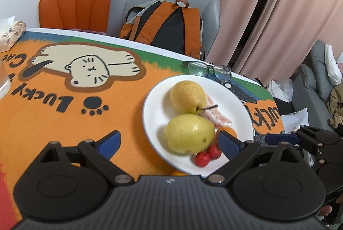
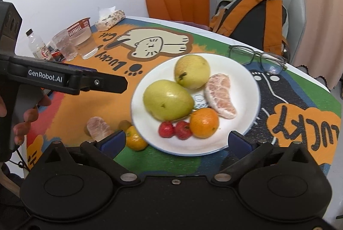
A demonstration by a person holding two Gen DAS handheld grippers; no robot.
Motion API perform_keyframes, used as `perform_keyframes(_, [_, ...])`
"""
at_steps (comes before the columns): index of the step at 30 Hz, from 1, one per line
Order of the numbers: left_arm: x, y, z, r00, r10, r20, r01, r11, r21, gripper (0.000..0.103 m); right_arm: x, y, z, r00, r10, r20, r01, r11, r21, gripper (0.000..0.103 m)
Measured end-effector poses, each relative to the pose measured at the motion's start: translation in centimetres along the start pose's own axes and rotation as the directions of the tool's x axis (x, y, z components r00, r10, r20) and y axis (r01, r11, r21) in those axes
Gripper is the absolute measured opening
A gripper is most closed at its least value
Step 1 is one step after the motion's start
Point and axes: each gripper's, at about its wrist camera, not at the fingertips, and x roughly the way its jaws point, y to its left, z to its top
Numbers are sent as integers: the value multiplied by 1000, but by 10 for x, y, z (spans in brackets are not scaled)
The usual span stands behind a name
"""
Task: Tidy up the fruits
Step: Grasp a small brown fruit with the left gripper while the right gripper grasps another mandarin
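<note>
My jaws: both my left gripper (image 1: 168, 141) and my right gripper (image 2: 176, 141) stand wide apart and hold nothing; each hovers at the near edge of the plate.

Left on the tabletop: 3 pieces lie just beside the plate's near-left rim, on the orange cartoon-cat tablecloth (image 2: 70, 110): a small orange-yellow tangerine (image 2: 135, 138), a peeled pink pomelo segment (image 2: 97, 128), and a small brownish fruit (image 2: 125, 124) that I cannot identify for sure.

Container: a round white ceramic plate (image 2: 244, 88), near the middle of the tabletop.

In the plate, near to far: 2 small red fruits (image 2: 175, 129) touching each other, a round orange (image 2: 204, 122) beside them, a large yellow-green pear (image 2: 168, 99), a second peeled pomelo wedge (image 2: 220, 95) at the right, and a yellower pear (image 2: 192, 71) at the back.

Progress: I judge most of it done, with 6 pieces plated and 3 still to gather.

Far side: black-rimmed glasses (image 2: 258, 58) past the plate; clear drinking glasses (image 2: 74, 43) at far left.
</note>
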Motion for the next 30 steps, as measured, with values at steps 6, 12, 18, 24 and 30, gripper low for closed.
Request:
perform_keyframes(6, [-14, 15, -15, 1000, 14, -7, -14, 1000, -7, 96, 0, 21, -4, 1000, 23, -1, -23, 999, -37, 103])
perform_keyframes(12, [-18, 23, -38, 998, 48, -39, -46, 998, 40, 96, 0, 34, -9, 999, 33, -7, -34, 998, -44, 103])
perform_keyframes(18, [-8, 28, -60, 995, 57, -86, -50, 995, 81, 96, -3, 41, -13, 1000, 27, -13, -28, 998, -53, 103])
perform_keyframes(24, [10, 42, -72, 987, 0, -163, -4, 1000, -29, 96, -8, 46, -19, 1000, 14, -14, -15, 998, -58, 103])
perform_keyframes(30, [14, 48, -74, 992, 50, -117, -62, 993, -105, 96, -14, 49, -24, 1000, 5, -15, -6, 998, -70, 103])
